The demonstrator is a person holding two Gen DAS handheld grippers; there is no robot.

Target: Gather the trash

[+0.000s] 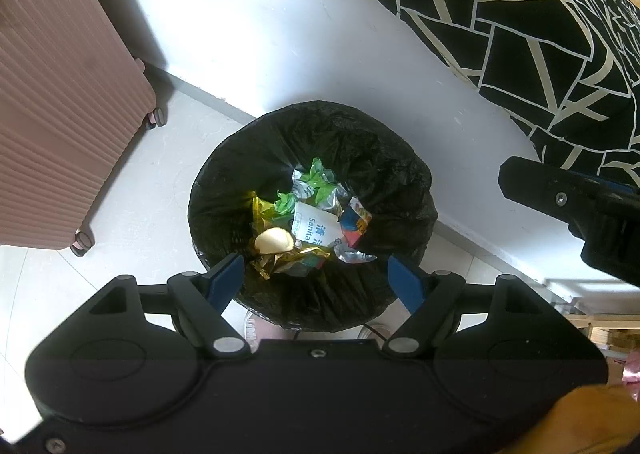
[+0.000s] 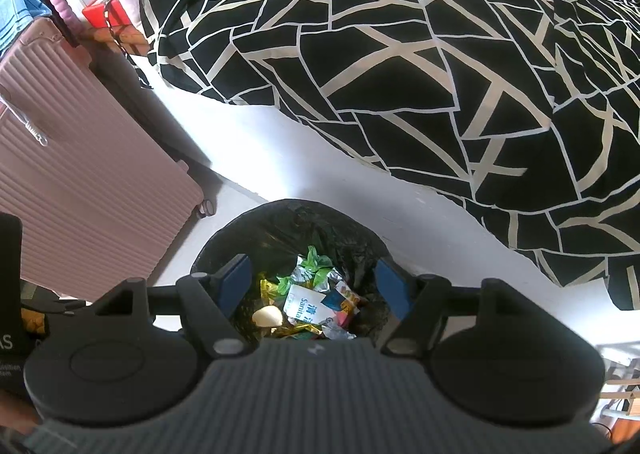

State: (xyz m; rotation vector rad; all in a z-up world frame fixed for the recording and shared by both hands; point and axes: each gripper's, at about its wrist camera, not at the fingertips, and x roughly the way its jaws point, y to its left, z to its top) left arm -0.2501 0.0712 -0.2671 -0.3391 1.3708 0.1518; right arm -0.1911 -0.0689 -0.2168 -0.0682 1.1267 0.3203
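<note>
Glossy black plastic bin liner (image 1: pixel 360 142); crinkled shiny foil wrappers (image 1: pixel 288 258); ribbed suitcase (image 1: pixel 60 102).

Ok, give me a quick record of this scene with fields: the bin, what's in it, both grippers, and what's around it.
bin: round, black bag liner, standing on the floor beside the bed
contents: green wrappers, white packet with blue print, gold foil, pale rounded scrap
left gripper: open, empty, over the bin
right gripper: open, empty, over the bin
nearby: pink suitcase, black and white bedspread
</note>
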